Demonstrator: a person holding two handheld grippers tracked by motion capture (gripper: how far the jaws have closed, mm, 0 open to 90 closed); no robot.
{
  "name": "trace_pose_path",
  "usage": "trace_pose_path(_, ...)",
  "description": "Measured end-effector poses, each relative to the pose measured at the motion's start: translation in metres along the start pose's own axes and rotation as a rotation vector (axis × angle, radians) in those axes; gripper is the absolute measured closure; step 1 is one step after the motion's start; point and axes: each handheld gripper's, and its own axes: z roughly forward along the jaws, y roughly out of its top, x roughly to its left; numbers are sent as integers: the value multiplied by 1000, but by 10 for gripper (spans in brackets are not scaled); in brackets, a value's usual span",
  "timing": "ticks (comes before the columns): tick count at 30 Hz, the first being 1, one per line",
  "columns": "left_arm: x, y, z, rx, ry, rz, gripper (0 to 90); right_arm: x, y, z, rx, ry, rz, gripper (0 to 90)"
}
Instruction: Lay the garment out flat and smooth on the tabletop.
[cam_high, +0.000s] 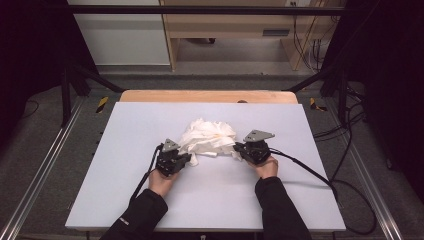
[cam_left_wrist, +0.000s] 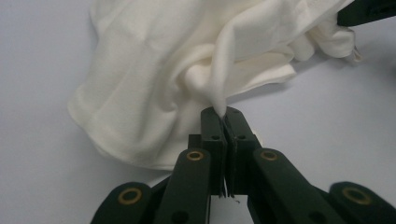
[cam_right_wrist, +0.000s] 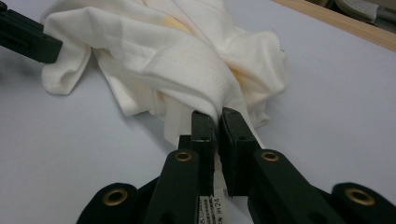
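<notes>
1. Your left gripper (cam_left_wrist: 223, 119) pinches a fold of the white cloth (cam_high: 207, 137), jaws clamped tight on it.
2. Your right gripper (cam_right_wrist: 217, 122) grips a thicker, seamed edge on the opposite side.
3. The cloth lies crumpled mid-table (cam_high: 125, 130) between them; two opposite holds probably let you lift and spread it.

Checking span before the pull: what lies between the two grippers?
High view: only the crumpled white cloth lies between left gripper and right gripper; each is shut on an edge.
</notes>
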Motion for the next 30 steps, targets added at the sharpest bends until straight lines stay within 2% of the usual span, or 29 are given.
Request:
trace_pose_path(5,2,8,-31,-48,-28,21,879,0,9,-23,-54,14,-10,851)
trace_pose_path(7,2,11,-47,-54,-39,55,879,4,13,-43,-85,44,-16,851)
trace_pose_path(8,1,12,-55,-47,-57,73,879,4,13,-43,-85,44,-16,851)
trace_pose_path(11,-8,7,-74,-5,-93,148,878,13,11,-62,-88,86,-45,850)
trace_pose_path(12,-12,3,-78,18,-103,171,878,22,6,-72,-61,124,-59,850)
trace_pose_path(13,-16,-2,-82,40,-109,197,878,22,6,-72,-61,124,-59,850)
trace_pose_path(15,-23,-12,-88,81,-132,230,878,35,-3,-79,-16,154,-97,848)
trace_pose_path(16,-26,-18,-90,99,-143,234,878,41,-8,-82,0,162,-113,848)
trace_pose_path(19,-33,-32,-93,147,-168,232,876,56,-22,-88,37,213,-106,844)
trace_pose_path(20,-34,-37,-92,164,-176,223,874,61,-27,-88,68,222,-107,843)
trace_pose_path(21,-35,-42,-91,175,-184,217,869,68,-35,-83,128,234,-124,834)
trace_pose_path(22,-36,-46,-88,189,-186,220,869,68,-35,-83,128,234,-124,834)
trace_pose_path(23,-37,-48,-87,202,-182,227,865,70,-38,-80,162,239,-139,822)
trace_pose_path(25,-35,-48,-86,193,-184,209,840,72,-40,-74,197,253,-127,771)
trace_pose_path(26,-33,-46,-88,178,-185,194,807,71,-39,-73,194,262,-113,730)
trace_pose_path(27,-31,-45,-90,161,-180,184,762,71,-39,-74,181,269,-102,671)
trace_pose_path(28,-29,-43,-93,141,-173,175,665,71,-38,-75,159,265,-99,612)
trace_pose_path(29,-27,-41,-97,116,-164,159,619,69,-35,-80,109,250,-84,560)
trace_pose_path(30,-24,-38,-101,87,-155,138,619,69,-35,-80,109,250,-84,560)
